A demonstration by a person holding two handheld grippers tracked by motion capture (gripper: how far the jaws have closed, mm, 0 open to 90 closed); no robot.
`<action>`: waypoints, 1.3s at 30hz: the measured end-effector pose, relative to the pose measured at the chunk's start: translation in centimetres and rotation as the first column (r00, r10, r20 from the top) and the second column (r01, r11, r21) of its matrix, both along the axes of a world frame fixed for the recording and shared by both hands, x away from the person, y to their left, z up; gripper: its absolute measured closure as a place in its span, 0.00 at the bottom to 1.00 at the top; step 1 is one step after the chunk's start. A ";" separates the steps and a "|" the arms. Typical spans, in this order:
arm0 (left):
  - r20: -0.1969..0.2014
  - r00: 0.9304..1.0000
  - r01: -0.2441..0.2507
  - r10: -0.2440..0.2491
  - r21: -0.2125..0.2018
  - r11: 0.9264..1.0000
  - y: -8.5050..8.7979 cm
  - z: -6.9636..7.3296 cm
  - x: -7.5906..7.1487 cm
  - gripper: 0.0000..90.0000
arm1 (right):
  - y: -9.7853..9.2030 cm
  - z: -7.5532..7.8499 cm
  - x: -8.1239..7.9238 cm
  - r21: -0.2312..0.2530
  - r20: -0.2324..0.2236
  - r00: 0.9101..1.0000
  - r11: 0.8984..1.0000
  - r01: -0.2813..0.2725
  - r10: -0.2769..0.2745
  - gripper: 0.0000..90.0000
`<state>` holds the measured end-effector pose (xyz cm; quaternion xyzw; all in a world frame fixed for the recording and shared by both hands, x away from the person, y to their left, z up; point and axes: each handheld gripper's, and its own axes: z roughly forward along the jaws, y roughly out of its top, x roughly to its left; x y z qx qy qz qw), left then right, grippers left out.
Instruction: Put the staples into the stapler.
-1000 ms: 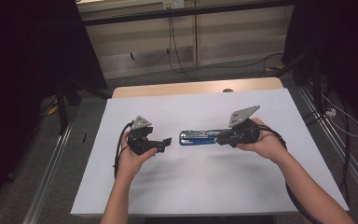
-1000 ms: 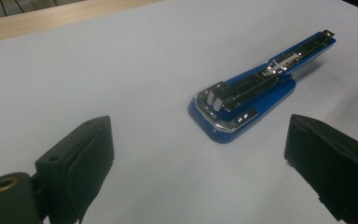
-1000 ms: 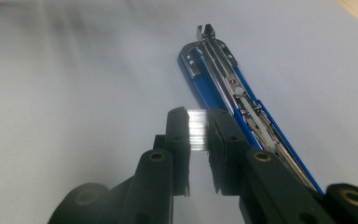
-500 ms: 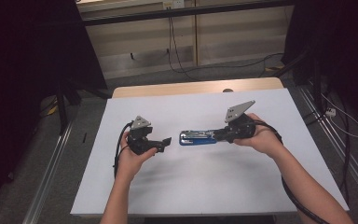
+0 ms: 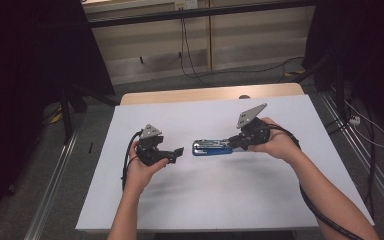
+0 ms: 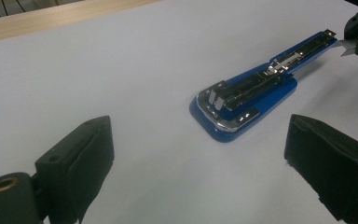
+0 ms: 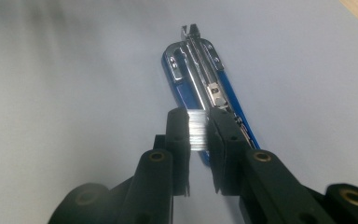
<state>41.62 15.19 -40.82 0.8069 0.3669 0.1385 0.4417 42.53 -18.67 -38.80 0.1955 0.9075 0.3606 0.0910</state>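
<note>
Staple strip [image 7: 196,130] pinched in right tool [image 7: 197,133] over opened blue stapler [image 5: 211,147]; left tool [image 5: 176,152] gaping, nearby; white table [image 5: 220,200] otherwise unobstructed.

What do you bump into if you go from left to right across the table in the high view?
Left gripper → blue stapler → right gripper, which pinches a strip of staples over the stapler's far end. All sit on the white table.
</note>
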 end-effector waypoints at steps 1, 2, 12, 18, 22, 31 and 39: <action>0.000 1.000 0.000 0.000 0.001 1.000 0.0 0.0 0.0 0.09 | 0.1 0.0 0.1 -0.008 -0.002 1.000 1.000 -0.003 0.003 0.88; 0.001 1.000 0.000 0.000 0.001 1.000 0.0 0.0 0.0 0.09 | 0.2 0.1 0.2 -0.014 0.000 1.000 1.000 -0.005 0.005 0.88; -0.008 1.000 -0.001 0.001 -0.004 1.000 0.0 -0.1 0.0 0.09 | 1.8 0.3 1.2 -0.075 -0.014 0.999 0.996 -0.040 0.039 0.88; -0.007 1.000 -0.003 0.003 -0.005 1.000 0.0 -0.1 0.0 0.09 | 2.5 0.4 1.7 -0.089 -0.012 0.999 0.995 -0.052 0.051 0.88; -0.007 1.000 -0.003 0.002 -0.006 1.000 0.0 -0.1 0.1 0.09 | 2.7 0.4 2.1 -0.087 -0.011 0.998 0.995 -0.057 0.056 0.88; -0.008 1.000 -0.004 0.004 -0.007 1.000 0.1 -0.1 0.1 0.09 | 3.1 0.6 2.8 -0.093 -0.013 0.998 0.994 -0.060 0.059 0.88; -0.006 1.000 -0.002 0.002 0.001 1.000 0.1 -0.1 0.1 0.09 | 3.5 0.7 3.3 -0.100 -0.015 0.998 0.993 -0.063 0.061 0.88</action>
